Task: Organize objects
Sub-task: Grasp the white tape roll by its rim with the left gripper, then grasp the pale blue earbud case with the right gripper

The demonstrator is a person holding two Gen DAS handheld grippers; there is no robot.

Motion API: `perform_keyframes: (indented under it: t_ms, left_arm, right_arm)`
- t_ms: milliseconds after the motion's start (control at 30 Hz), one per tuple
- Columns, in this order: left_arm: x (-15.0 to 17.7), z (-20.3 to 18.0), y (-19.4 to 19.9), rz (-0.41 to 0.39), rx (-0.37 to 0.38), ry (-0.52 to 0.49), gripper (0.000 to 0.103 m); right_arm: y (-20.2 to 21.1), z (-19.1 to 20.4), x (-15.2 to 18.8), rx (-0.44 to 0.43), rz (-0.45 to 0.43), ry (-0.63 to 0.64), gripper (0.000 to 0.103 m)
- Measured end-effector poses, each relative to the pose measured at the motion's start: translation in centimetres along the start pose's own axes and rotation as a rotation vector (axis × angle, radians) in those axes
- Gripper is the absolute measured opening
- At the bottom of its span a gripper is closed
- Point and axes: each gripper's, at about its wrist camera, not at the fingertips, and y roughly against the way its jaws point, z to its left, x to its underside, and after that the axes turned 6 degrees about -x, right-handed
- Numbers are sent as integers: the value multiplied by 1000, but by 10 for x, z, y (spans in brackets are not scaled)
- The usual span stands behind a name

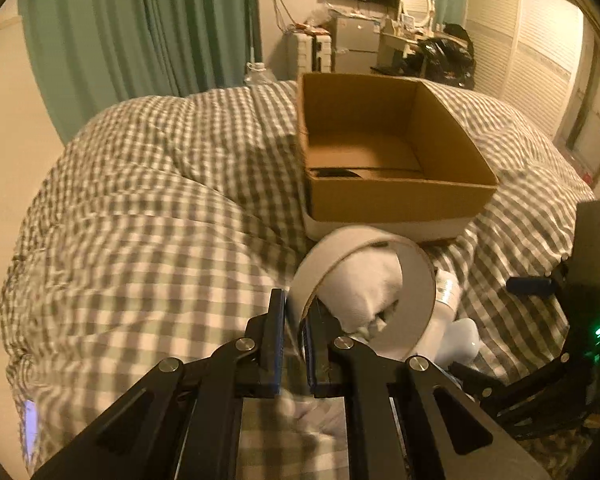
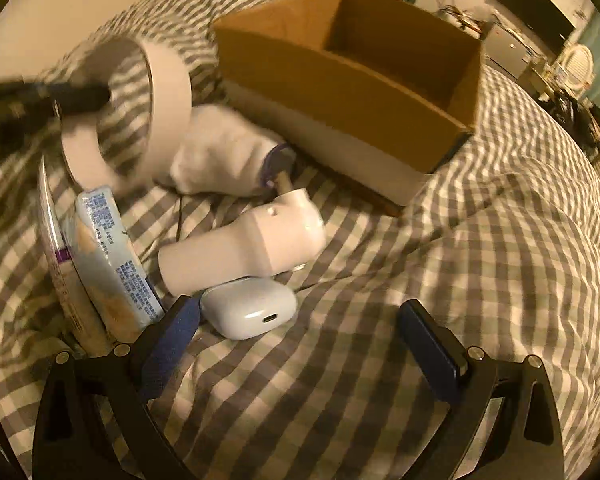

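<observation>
One cardboard box sits on the bed. In front of it lie one tape roll, one white sock, one white bottle, one earbud case, and two flat packets.

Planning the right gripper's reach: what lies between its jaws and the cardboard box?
In the right wrist view, a white earbud case, then a white bottle, lie before the cardboard box.
</observation>
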Motion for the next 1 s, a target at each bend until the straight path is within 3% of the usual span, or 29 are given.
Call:
perform_keyframes:
  t_ms: [233,367,433,500,567,1000]
  left_arm:
    - [1,8,-2,-4,-2,6,9]
    - [2,6,-6,3,0,4,9]
    - [2,6,-5,2,2,4,9]
    - [2,5,-6,4,0,3,9]
    - [2,5,-6,4,0,1,9]
    - [6,-2,10,-20,10,-10,9]
  right_arm:
    - [-16,6,-7,-2,43,30,100]
    - [-26,11,-13,-6,61,62,92]
    - [-28,15,-14,-14,64,82,83]
    - [-30,18,-14,-27,70,103,62]
    - [-31,21,-13,-28,78,119,52]
    - [14,-4,-12,4,-59,18,51]
